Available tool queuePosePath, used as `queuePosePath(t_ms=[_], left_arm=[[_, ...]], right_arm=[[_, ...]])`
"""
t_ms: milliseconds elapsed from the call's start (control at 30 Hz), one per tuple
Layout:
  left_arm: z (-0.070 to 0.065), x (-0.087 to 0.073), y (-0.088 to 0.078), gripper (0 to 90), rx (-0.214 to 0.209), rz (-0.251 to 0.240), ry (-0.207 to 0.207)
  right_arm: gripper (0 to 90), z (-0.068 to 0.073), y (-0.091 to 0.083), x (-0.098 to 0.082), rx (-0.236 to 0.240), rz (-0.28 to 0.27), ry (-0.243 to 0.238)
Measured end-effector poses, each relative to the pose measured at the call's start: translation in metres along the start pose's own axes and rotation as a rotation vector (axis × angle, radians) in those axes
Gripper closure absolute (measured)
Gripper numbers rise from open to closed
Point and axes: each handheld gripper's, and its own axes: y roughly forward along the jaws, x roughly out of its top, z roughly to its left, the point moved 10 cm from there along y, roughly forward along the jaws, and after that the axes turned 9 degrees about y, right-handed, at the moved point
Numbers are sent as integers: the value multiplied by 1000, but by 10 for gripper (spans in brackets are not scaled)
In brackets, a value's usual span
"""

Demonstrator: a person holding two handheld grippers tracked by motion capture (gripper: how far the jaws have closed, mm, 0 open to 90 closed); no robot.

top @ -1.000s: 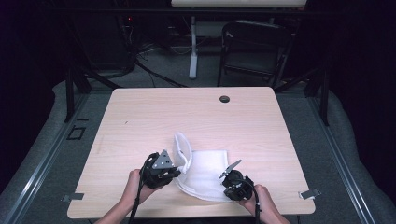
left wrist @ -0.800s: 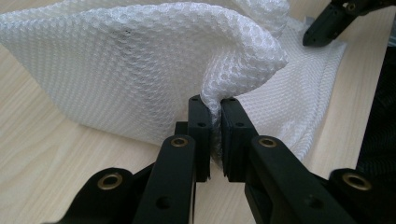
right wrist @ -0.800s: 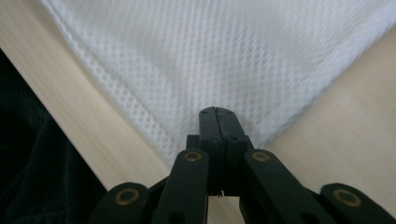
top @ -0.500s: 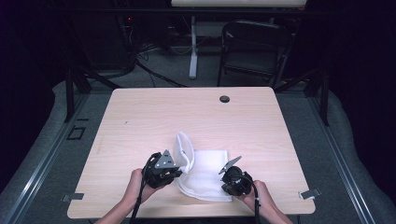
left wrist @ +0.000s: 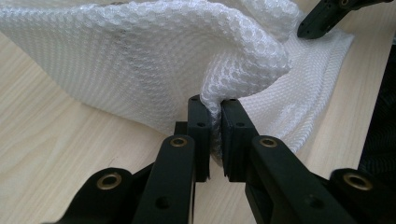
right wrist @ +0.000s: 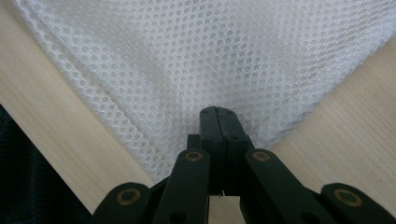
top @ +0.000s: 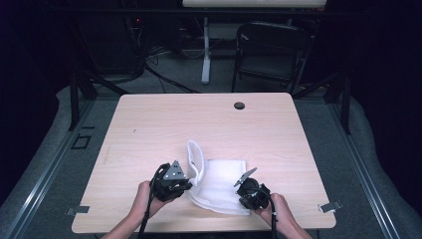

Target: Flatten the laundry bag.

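Near edge of the table: I have both grippers working a white mesh cloth that lies just ahead of my hands, slightly right of centre.
Cloth: mostly flat on the wood, with its left edge lifted into a standing fold; the rest spreads right and toward the far side.
Left gripper: jaws nearly closed, pinching a bunched ridge of the mesh between the pads. That pinch is why the left edge stands up instead of lying flat.
Right gripper: jaws pressed fully together at the near right corner of the cloth. I judge a thin layer of mesh is nipped there, though the fabric between the pads is hard to make out.
Why held so: I take one grip on each side as keeping the cloth from sliding while I fold or spread it.
Far side: a small dark grommet hole in the tabletop, well apart from the work.
Risk: I reckon thin mesh could slip from the right pinch.
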Motion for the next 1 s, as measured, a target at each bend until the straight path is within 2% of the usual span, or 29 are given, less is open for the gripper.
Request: queuePosePath(t_ms=[33,67,167,333,433,467,600,733,867,900,967,1000], left_arm=[[0,0,1,838,-1,1,1],[0,0,1,837,0,4,1],[-2,-1,3,838,-10,6,-5],[-4,-2,5,835,-20,13,-16],[-4,-4,5,832,-24,18,-16],[-4,-4,5,830,-20,19,-14],[-4,-5,6,825,-26,31,-15],[-6,-7,4,802,-39,49,-6],[-9,-10,-1,714,-54,61,19],[-10,-12,-2,683,-54,75,24],[-9,-18,-6,597,-58,90,10],[-8,-21,-8,583,-59,95,1]], right_arm=[[900,1,1,0,7,-15,20],[900,-2,0,-1,-7,0,13],[900,-4,-1,-2,-2,10,14],[900,-10,-2,-3,-5,10,12],[900,-12,-2,-3,-2,1,22],[900,-13,-1,-2,-3,-17,39],[900,-17,-3,-3,-13,0,28],[900,-20,-3,-3,-11,-6,41],[900,-24,-4,-5,-22,3,30],[900,-23,-3,-4,-19,-17,44],[900,-26,-4,-5,-24,1,26],[900,-26,-4,-5,-18,1,25]])
